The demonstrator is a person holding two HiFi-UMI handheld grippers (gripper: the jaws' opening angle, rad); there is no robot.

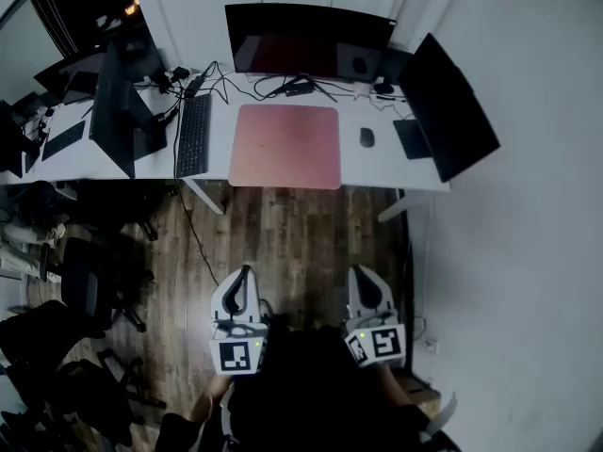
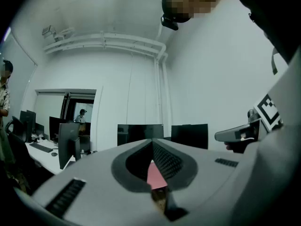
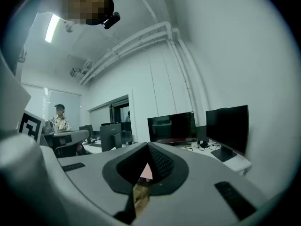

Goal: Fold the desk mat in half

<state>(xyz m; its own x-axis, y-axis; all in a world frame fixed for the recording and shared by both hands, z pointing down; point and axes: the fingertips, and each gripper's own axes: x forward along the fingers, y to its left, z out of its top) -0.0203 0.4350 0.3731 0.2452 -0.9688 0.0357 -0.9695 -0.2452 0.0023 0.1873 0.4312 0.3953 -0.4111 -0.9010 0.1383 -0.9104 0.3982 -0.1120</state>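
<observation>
A white wall (image 1: 528, 252) runs along the right of both jaw pairs and meets another wall beyond the tips. Wooden floor (image 1: 301, 234) lies under the jaws and fills the stretch between them and the long white surface (image 1: 377, 163) well ahead.

Three dark monitors stand on that surface:
- One monitor (image 1: 306, 38) stands straight ahead at the far edge.
- A second (image 1: 448, 106) is ahead to the right and turned edge-on.
- A third (image 1: 118, 102) is ahead to the left.

The mat (image 1: 285, 146) is pink. It lies flat and unfolded on the surface, straight ahead of the gap between the two grippers, in front of the middle monitor and well apart from both jaw pairs. Nothing lies on it, and only bare floor separates it from the tips.

Dark chairs (image 1: 89, 285) stand left of the left jaws. A keyboard (image 1: 193, 135) lies just beside the mat's left edge. Cables (image 1: 254, 83) trail beyond the mat's far edge.

The left gripper (image 1: 245, 273) has its jaws pressed together on nothing, tips toward the surface. The right gripper (image 1: 361, 273) is the same, jaws together and empty, level with the left one.

A mouse (image 1: 366, 137) sits near the mat's right edge.
</observation>
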